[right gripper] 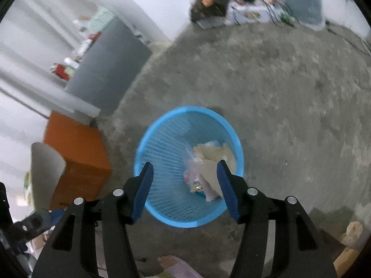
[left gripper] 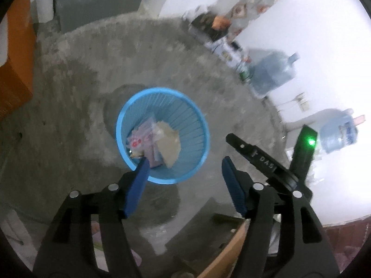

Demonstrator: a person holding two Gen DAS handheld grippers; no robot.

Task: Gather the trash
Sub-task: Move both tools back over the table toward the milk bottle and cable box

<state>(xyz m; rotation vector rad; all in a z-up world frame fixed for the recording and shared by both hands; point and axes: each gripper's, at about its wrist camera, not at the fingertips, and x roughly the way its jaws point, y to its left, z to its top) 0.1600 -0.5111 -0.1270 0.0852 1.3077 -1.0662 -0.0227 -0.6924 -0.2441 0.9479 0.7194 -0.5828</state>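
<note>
Blue mesh wastebasket (left gripper: 162, 136) stands on bare concrete floor (left gripper: 97, 69), centre-frame in both wrist views. Inside: crumpled beige paper (left gripper: 170, 142) and a clear plastic wrapper w/ red print (left gripper: 139, 140), lying touching at basket bottom.

Left gripper (left gripper: 184, 162): blue pads apart, nothing between them; tips at lower rim of basket in frame. Right gripper (right gripper: 184, 169): pads apart, empty, framing basket mouth.

Orange box (right gripper: 76, 159) left of basket in right view. Two water jugs (left gripper: 273, 71) along white wall, right side of left view. Frames motion-blurred.
</note>
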